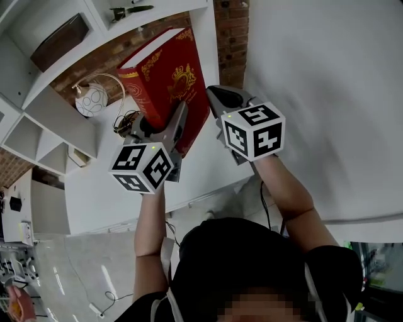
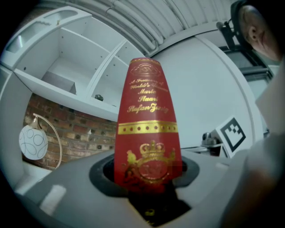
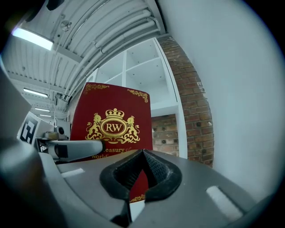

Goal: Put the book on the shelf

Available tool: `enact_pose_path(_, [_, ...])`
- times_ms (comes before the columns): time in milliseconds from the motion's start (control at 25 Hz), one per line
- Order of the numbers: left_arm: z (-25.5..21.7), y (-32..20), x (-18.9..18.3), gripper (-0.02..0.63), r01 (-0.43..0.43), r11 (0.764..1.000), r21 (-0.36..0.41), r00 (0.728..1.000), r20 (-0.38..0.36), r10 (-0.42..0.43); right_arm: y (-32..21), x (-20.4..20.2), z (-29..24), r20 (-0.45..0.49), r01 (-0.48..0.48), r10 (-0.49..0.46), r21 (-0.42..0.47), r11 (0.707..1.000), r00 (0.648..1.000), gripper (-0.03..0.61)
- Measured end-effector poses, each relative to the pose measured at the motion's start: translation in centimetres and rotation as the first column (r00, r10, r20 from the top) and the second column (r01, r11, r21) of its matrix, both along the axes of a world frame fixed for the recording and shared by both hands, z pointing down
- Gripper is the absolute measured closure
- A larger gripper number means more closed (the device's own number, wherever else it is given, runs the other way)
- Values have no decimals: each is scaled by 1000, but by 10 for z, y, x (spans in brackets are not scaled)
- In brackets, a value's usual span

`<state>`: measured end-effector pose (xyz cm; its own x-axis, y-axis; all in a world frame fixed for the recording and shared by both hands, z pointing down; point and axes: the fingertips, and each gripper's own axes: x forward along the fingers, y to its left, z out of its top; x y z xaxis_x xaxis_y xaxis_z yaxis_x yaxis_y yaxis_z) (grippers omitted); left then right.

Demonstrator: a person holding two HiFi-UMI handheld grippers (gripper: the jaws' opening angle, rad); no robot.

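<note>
A thick red book (image 1: 169, 74) with gold crests is held upright in the air between both grippers, in front of the white shelf unit (image 1: 60, 110). My left gripper (image 1: 181, 118) is shut on the book's spine (image 2: 147, 129), its jaws standing wide around it. My right gripper (image 1: 216, 102) is at the book's right edge. Its pads are pinched on the front cover (image 3: 113, 124) near the lower corner, with the red cover showing in the narrow gap of the right gripper (image 3: 141, 174). The left gripper (image 2: 147, 180) hides the spine's bottom end.
A round white lamp (image 1: 92, 100) with a brass arc stands on the white table (image 1: 126, 188) by the brick wall (image 1: 233, 38). A brown box (image 1: 60, 41) lies in one shelf compartment and a small dark object (image 1: 129, 11) in another. Other compartments (image 3: 142, 75) hold nothing.
</note>
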<state>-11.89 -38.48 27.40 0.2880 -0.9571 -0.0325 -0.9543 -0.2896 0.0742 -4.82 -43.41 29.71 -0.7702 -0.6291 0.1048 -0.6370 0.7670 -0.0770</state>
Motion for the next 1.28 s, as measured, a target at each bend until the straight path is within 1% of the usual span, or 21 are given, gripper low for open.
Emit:
enact_pose_path(160, [-18, -10, -4, 405, 4, 1000, 25, 1000, 19, -4, -10, -4, -11, 15, -2, 2, -5, 1000, 1000, 586])
enact_pose_path(280, [-30, -16, -7, 407, 15, 998, 62, 999, 43, -18, -16, -8, -19, 20, -5, 5, 1, 1000, 1000, 586])
enact_pose_path(480, [-50, -27, -14, 405, 23, 993, 114, 998, 51, -29, -25, -14, -33, 12, -9, 8, 22, 1000, 1000, 586])
enact_pose_path(600, [-65, -32, -20, 405, 30, 988, 150, 997, 71, -41, -29, -17, -44, 14, -10, 9, 44, 999, 1000, 586])
enact_pose_path(880, [-101, -41, -30, 405, 34, 970, 241, 995, 86, -57, -39, -29, -71, 21, -17, 15, 94, 995, 1000, 586])
enact_pose_path(1080, [-144, -48, -25, 405, 26, 954, 297, 994, 91, -55, -44, -27, -107, 27, -35, 32, 123, 992, 999, 586])
enact_pose_path(1160, [-151, -52, -26, 405, 23, 948, 319, 994, 98, -57, -49, -30, -107, 28, -45, 42, 129, 991, 999, 586])
enact_pose_path(1280, [-152, -57, -28, 405, 18, 936, 352, 992, 110, -61, -56, -37, -93, 36, -57, 52, 127, 990, 998, 586])
